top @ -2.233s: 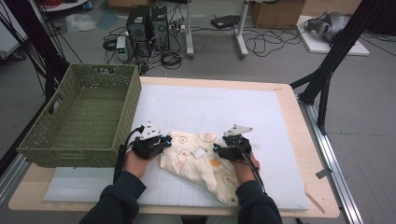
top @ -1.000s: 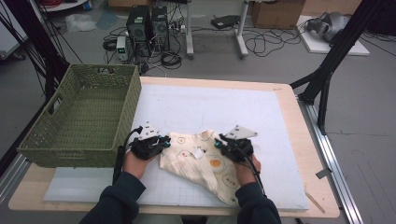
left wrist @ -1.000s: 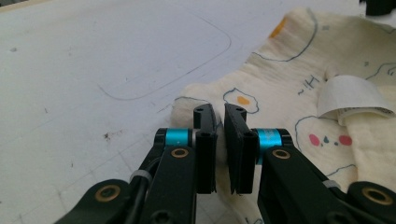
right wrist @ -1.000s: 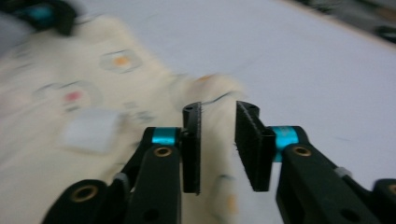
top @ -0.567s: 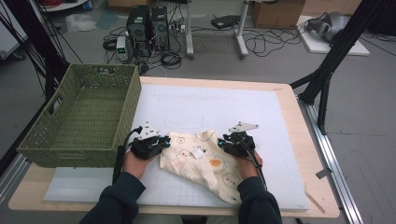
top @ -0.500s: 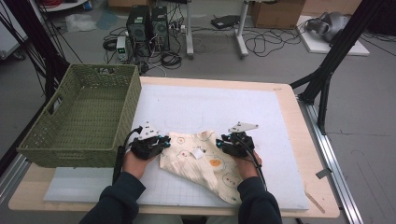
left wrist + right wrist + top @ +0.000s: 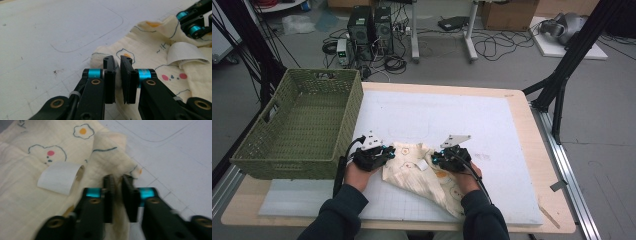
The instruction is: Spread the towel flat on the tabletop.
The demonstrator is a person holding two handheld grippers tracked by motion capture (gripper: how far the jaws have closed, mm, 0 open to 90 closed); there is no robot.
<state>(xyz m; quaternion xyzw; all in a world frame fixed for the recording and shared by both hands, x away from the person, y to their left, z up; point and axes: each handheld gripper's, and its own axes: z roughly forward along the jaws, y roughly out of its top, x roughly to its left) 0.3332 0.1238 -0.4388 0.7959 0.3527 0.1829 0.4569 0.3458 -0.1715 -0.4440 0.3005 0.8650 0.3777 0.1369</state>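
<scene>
A: Cloth location?

B: Cream printed cloth [image 7: 424, 172] lies rumpled on the white mat [image 7: 492, 125], near edge of the table [image 7: 532, 220], between the two hands. Fried-egg and bear-face prints on it, and a white care label [image 7: 185, 53] curling up from the middle.

A: Left gripper?

B: Left gripper [image 7: 117, 75] is clenched on the cloth's left edge. In the left gripper view a fold of fabric sits pinched between the two black jaws. In the high view it's at the cloth's left corner [image 7: 384, 152], just beside the basket wall.

A: Right one?

B: Right gripper [image 7: 118, 192] has just been closing, and its jaws are now pinching a raised fold of the cloth at the right edge. Fabric bunches up in a peak right above the jaws. Picture's a bit blurred, but the fold is plainly between the pads. High view puts it at the cloth's upper right corner [image 7: 439, 159].

A: Anything else?

B: Green wicker basket [image 7: 277, 150] on the left end of the table, touching the mat edge.
</scene>
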